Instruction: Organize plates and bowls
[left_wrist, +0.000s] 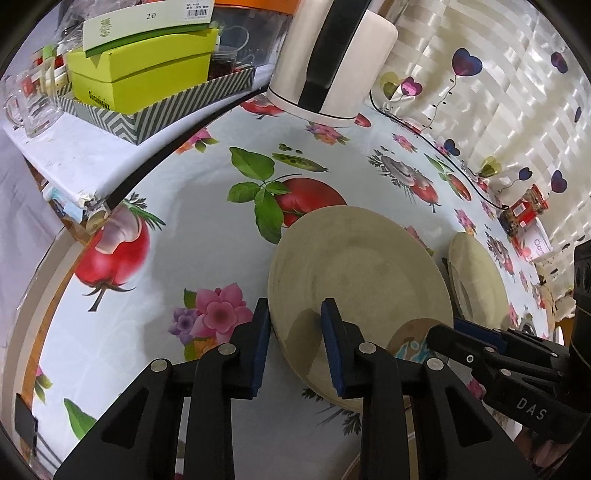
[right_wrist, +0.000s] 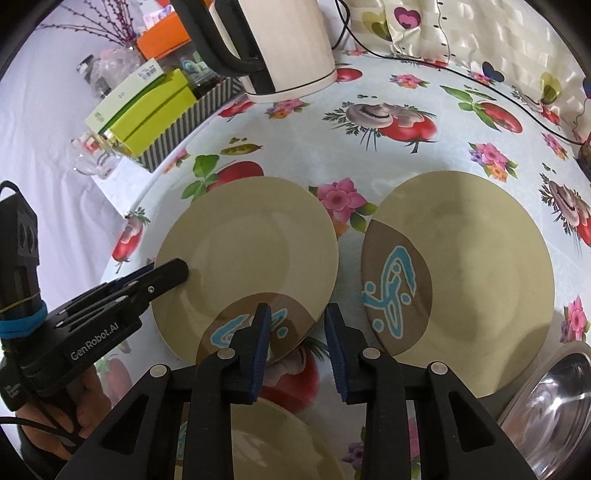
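Plates are lying unstacked as we are straddling the left plate (right_wrist: 251, 243) rim with both the left gripper (left_wrist: 295, 314) and right gripper (right_wrist: 297, 321), jaws part-spread, unpinched; another plate (right_wrist: 472, 266) and a steel bowl (right_wrist: 554, 398) are waiting rightward.

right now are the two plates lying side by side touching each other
Apart. The right wrist view shows a strip of flowered tablecloth between the left plate and the right plate along their facing rims.
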